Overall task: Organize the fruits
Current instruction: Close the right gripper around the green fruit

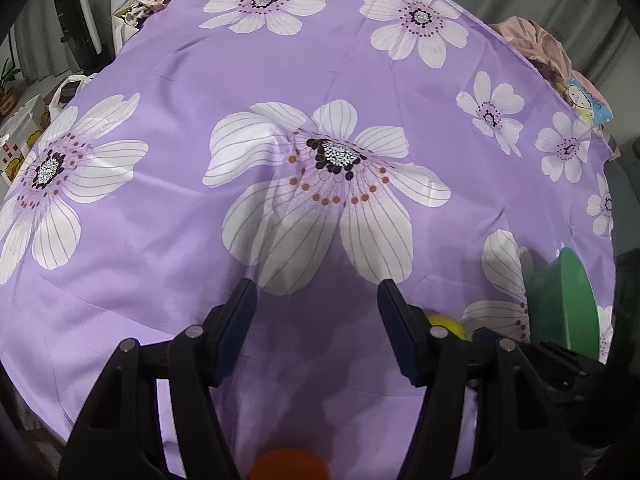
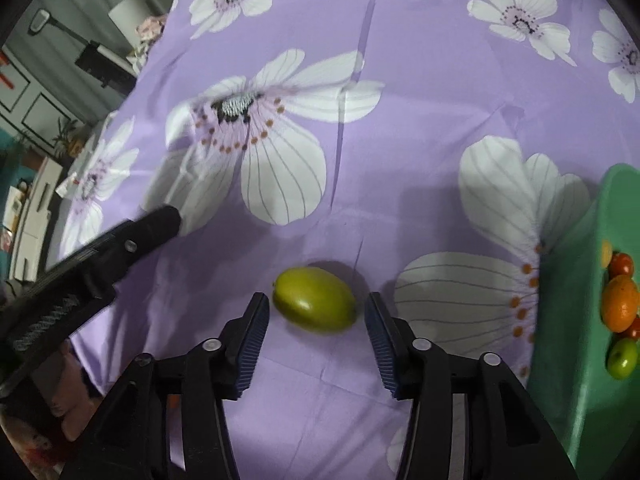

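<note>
Green oval fruit (image 2: 315, 300) lying on its side on the purple flowered cloth (image 2: 360, 152), just ahead of the right gripper (image 2: 316, 312), pads spread wide to either side and touching nothing; lined up, by the look of it, for a grasp across the short axis. Green tray (image 2: 576, 288) off to the right, already holding an orange (image 2: 620, 303), small red fruits (image 2: 621, 265) and a green one (image 2: 622, 357), probably the place for sorting. Left gripper (image 1: 316, 292) likewise spread and empty, hovering over bare cloth, likely kept clear. Cut off: most of the tray by the frame edge. Hard to make out: an orange blur (image 1: 290, 465) below the left fingers and a yellow patch (image 1: 448, 326) behind the right pad, possibly more fruit.
</note>
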`<state>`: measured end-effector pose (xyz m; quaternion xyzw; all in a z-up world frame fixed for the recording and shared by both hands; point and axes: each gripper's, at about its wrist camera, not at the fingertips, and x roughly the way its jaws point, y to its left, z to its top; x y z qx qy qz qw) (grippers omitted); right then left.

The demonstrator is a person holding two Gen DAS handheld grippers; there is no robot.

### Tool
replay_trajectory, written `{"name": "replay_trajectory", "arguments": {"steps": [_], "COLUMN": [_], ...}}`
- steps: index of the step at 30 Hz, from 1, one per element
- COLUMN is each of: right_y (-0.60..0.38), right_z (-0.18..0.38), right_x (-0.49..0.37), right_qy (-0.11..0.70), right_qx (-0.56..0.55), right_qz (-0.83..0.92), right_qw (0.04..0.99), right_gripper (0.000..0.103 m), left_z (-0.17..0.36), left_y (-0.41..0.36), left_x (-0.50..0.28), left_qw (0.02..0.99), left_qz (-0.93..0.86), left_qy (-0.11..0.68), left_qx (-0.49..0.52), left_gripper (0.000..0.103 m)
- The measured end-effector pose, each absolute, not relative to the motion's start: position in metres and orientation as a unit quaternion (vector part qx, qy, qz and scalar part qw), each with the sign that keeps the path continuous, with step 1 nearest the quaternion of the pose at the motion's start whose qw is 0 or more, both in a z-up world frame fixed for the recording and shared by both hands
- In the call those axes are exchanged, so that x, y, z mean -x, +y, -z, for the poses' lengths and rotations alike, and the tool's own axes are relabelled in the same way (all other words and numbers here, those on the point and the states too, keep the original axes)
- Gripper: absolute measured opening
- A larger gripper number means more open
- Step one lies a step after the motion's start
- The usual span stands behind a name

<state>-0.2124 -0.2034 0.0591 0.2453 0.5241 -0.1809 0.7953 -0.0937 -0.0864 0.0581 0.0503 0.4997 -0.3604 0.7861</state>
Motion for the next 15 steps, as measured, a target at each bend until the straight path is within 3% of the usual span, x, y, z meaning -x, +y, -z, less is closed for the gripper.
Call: {"name": "replay_trajectory", "arguments": {"steps": [9, 11, 15], "right_y": [-0.239, -0.245, -0.248], "right_z": [-0.062, -0.052, -0.04], "right_x": [0.204, 0.191, 0.178], "right_qy": [0.432, 0.437, 0.448], "right_qx": [-0.319, -0.325, -0.314], "right_qz": [0.204, 0.205, 0.217], "right_qw": [0.819, 0.813, 0.808], "right_gripper": [0.052, 0.042, 0.037], "left_z": [-0.047, -0.042, -0.035], "left_y": [-0.103, -0.11, -0.123], "left_x": [0.104, 0.108, 0.119], "left_qw": [0.752, 0.744, 0.738], "left_qz": [0.401, 0.411, 0.423], "left_qy": [0.521, 0.525, 0.523], "left_qx": [-0.035, -0.038, -0.051], "left_gripper": [0.059, 0.057, 0.053]}}
